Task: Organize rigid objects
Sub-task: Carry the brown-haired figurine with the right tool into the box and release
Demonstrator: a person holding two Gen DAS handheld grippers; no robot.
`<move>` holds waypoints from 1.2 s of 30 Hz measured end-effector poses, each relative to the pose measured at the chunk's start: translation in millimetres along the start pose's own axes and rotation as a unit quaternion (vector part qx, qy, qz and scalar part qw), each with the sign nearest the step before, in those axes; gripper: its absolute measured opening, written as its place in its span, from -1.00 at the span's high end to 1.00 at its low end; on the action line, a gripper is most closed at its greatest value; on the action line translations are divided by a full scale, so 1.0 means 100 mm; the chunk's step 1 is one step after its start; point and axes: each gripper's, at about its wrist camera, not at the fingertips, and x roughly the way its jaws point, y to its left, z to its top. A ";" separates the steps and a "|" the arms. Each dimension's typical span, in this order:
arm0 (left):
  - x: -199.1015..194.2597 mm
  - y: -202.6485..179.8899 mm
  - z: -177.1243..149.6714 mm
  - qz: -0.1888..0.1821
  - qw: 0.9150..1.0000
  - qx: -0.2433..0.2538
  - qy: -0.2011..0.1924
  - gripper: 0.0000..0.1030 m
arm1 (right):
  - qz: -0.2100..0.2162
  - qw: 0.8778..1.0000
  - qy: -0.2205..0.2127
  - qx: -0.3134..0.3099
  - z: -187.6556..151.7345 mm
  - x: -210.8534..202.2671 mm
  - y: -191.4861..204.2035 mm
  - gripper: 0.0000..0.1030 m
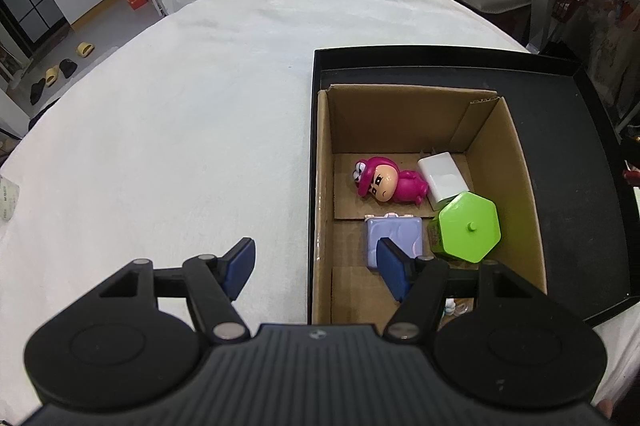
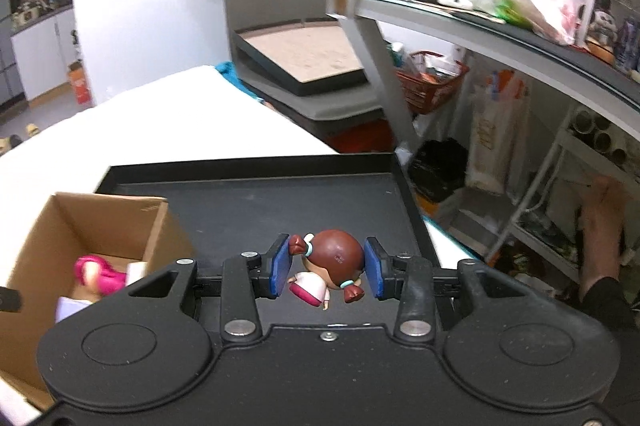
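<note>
The left claw (image 1: 316, 268) points steeply down over the near left wall of an open brown cardboard box (image 1: 320, 186), its two blue pads spread wide with nothing between them: one pad hangs over the white cloth-covered tabletop (image 1: 180, 106), the other over the inside of the box. The right claw (image 2: 327, 268) is tilted less steeply and hangs above the bare floor of a shallow black tray (image 2: 280, 198), with its blue pads pressed against either side of the round brown head of a small doll figurine with two reddish pigtails and a white-and-pink dress (image 2: 334, 258), which lies sideways between the pads, clear of the tray. The cardboard box stands inside the same black tray, toward its left side. In the left wrist view four things lie on the bottom of the box: one magenta-suited toy figurine with a pale face (image 1: 386, 182) on its side near the far wall, one white rectangular block (image 1: 442, 180) just beside it to the right, one lilac plastic suitcase-shaped toy (image 1: 394, 234) nearer the camera, and one lime-green hexagonal lidded jar (image 1: 468, 226) leaning against the white block. A further small pale object shows at the near end of the box behind the claw's linkage, too hidden to identify. In the right wrist view a person's hand (image 2: 604, 226) and dark sleeve show at the right edge.
</note>
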 end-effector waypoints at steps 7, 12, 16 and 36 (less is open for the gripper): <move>0.01 0.11 -0.04 -0.020 1.000 -0.010 0.001 -0.27 | 0.032 0.999 -0.010 -0.006 0.07 -0.15 0.19 0.26; 0.07 0.14 -0.08 -0.029 1.000 -0.009 0.004 -0.27 | 0.062 0.998 -0.014 -0.012 0.11 -0.20 0.37 0.26; 0.14 0.16 -0.10 -0.039 0.999 -0.008 0.006 -0.26 | 0.088 0.996 -0.015 -0.023 0.11 -0.22 0.55 0.26; 0.43 0.33 -0.19 -0.092 0.994 -0.040 0.031 0.78 | 0.162 0.986 0.023 -0.042 0.02 -0.02 1.17 0.25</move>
